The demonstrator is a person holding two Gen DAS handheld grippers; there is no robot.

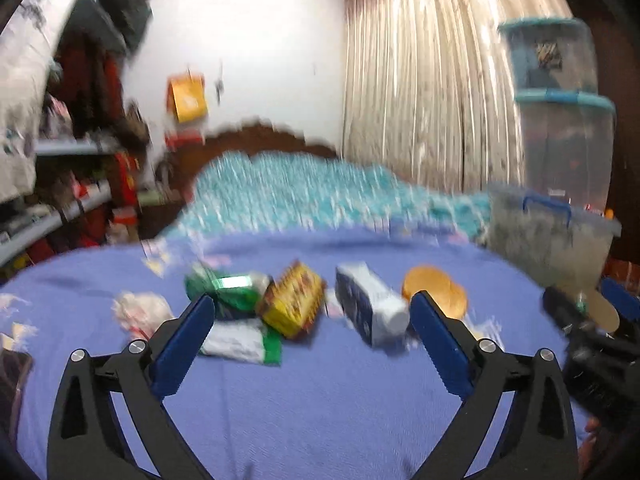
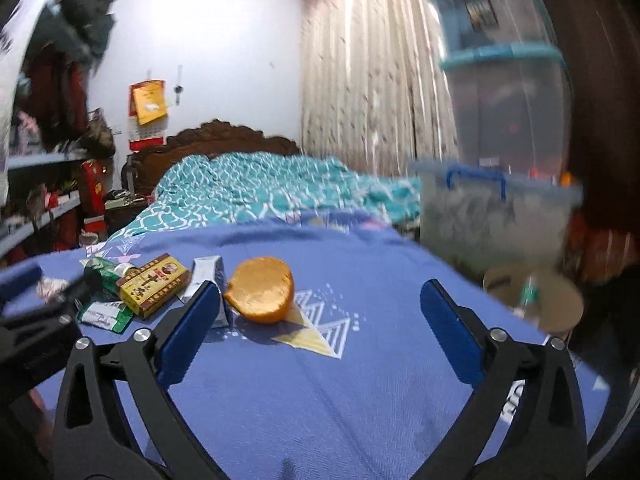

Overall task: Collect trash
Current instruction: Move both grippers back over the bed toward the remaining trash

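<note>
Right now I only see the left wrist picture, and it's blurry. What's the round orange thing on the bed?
Observer: It looks like an orange peel, lying beside a silvery wrapper.
Child: Is the other hand-held gripper holding something?
Observer: No, the right hand-held gripper is open and empty, its left finger in front of that wrapper.
Child: Where's a bin?
Observer: What looks like a round tan bin stands right of the bed, with something green and white in it.

Both wrist views look low and forward along wide-spread fingers across the blue bedspread (image 1: 320,400) toward the headboard (image 2: 216,136). Both share the yellow box (image 1: 292,300), orange peel (image 2: 262,290) and curtain (image 1: 420,80); the right view sits further right.
</note>
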